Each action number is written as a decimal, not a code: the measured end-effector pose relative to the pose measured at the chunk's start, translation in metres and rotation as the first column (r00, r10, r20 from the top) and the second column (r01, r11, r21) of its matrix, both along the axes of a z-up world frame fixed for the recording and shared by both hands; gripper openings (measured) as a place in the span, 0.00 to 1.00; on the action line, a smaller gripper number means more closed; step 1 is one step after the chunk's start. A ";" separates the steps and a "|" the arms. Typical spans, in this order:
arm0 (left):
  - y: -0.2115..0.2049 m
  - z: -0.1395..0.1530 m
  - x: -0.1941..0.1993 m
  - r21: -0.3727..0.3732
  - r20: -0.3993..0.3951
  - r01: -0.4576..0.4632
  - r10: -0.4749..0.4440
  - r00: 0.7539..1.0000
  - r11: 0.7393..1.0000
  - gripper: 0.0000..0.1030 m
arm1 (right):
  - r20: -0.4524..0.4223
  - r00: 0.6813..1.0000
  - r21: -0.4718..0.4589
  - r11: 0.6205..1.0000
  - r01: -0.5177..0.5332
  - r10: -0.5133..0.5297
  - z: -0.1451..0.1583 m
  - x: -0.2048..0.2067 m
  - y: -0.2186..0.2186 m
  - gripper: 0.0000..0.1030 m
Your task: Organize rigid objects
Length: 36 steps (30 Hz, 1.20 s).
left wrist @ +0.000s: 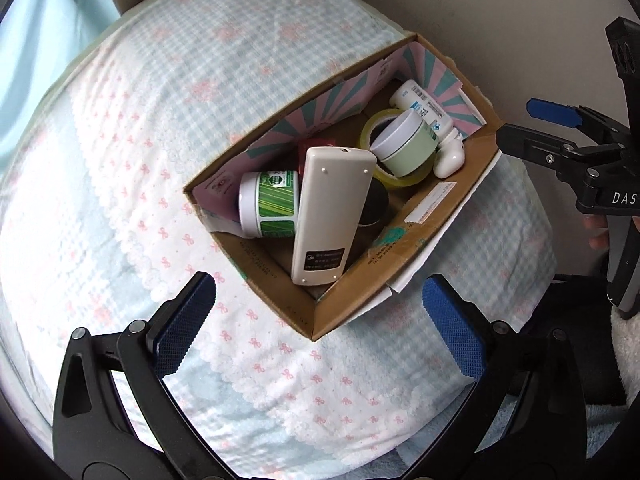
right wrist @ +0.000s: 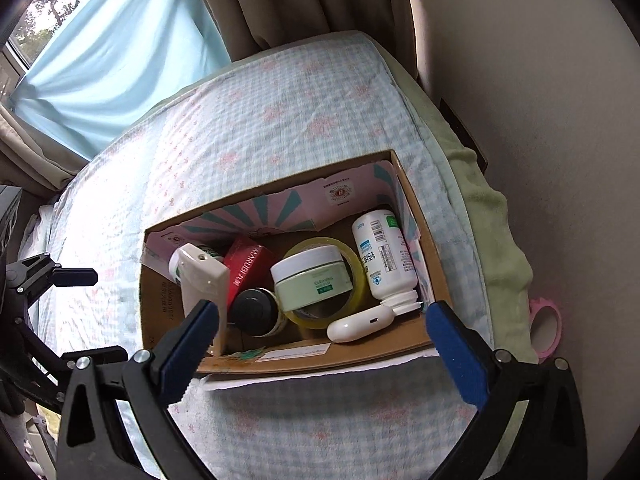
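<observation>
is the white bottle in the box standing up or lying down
Lying down. The white bottle rests on its side along the right wall of the cardboard box, its cap end pointing toward the near wall beside the white earbud case.

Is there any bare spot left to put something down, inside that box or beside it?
The cardboard box is crowded: remote, jars, tape roll and white bottle overlap. Free room is on the blanket, left of the box and toward the curtains.

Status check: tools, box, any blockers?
Left tool open, empty. Right tool open, empty. Cardboard box loaded; remote leaning up. Nothing blocking.
</observation>
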<state>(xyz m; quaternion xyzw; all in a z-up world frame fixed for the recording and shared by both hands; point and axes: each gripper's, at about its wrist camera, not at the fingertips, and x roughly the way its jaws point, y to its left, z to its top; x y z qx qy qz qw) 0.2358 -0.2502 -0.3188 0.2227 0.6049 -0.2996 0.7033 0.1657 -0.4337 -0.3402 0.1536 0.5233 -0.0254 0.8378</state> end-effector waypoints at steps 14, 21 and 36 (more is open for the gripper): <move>0.154 0.171 -0.046 -0.268 0.263 -0.281 0.351 0.899 0.921 1.00 | 0.169 0.977 -0.099 0.989 -0.111 0.127 0.164 -0.024 0.127 1.00; 0.244 0.264 -0.091 -0.439 0.441 -0.387 0.569 0.694 0.811 1.00 | 0.320 0.930 -0.161 0.978 -0.133 0.179 0.246 -0.042 0.199 1.00; 0.298 0.309 -0.154 -0.550 0.532 -0.393 0.671 0.516 0.737 1.00 | 0.494 0.857 -0.257 0.966 -0.018 0.147 0.291 -0.078 0.244 1.00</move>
